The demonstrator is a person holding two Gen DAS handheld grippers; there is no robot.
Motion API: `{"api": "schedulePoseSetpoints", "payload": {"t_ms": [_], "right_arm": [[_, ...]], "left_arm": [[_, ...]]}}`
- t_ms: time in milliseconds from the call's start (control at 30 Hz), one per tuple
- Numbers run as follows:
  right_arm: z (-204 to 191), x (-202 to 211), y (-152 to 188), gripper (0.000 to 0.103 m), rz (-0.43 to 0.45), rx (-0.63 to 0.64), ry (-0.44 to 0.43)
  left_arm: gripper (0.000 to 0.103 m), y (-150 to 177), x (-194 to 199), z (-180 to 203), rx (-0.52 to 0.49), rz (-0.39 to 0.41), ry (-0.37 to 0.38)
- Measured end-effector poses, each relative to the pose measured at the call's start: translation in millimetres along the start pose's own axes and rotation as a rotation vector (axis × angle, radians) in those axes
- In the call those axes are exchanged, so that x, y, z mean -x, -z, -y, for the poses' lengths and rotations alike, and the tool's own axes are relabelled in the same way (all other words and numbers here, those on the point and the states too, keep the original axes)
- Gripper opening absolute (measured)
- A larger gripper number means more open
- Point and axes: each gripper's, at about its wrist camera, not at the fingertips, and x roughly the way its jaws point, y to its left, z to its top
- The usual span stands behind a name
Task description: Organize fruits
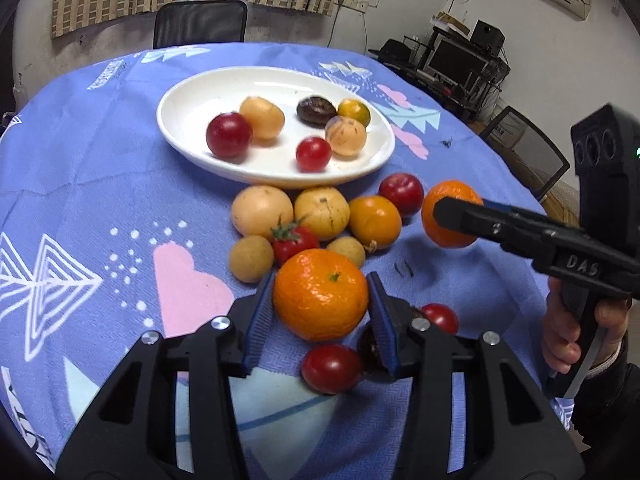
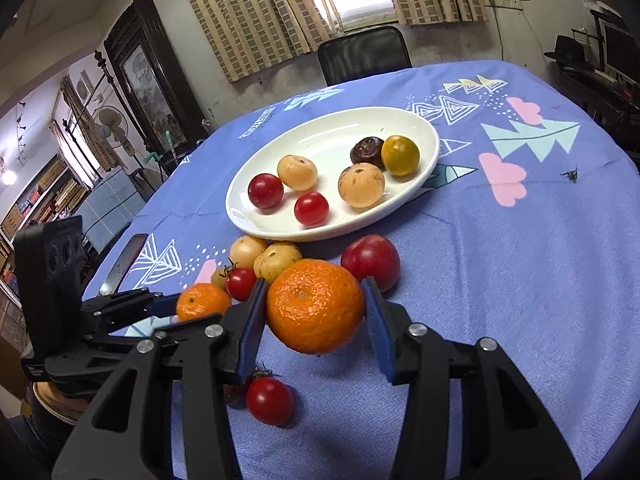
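Orange mandarin (image 1: 320, 294) sits clamped between left tool (image 1: 320, 312) pads.

Black grippers (image 1: 320, 320), blue pads (image 1: 256, 320)

Glossy white plate (image 1: 184, 136) — woven matt cloth (image 1: 100, 184) — dimpled orange (image 1: 320, 300).

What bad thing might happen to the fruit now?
Both oranges could slip, as each looks pinched only at its sides: the left orange and the right orange. A dropped one might hit the cherry tomato below, or roll into the fruit beside the white plate.
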Motion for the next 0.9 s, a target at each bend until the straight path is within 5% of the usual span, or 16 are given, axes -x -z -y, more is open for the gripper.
{"api": "schedulePoseSetpoints", "payload": {"t_ms": [200,400,900], "right_arm": [[-1.3,-7.0,-34.7,0.047,0.058,0.028,0.019],[-4.8,-43.7,-79.6,0.047,0.083,0.034,0.014],[-14.3,-103.2,-98.5,0.049,-0.003,0.105,0.005]], "left_arm": [[0.047,-55.1,27.3,-10.8,-0.043,0.109,-0.041],[0.046,-119.2,-1.8,-31.5,-0.059,0.133,-0.099],[0.047,-149.2,-82.2,-84.5,0.024,-0.008,-0.174]]}}
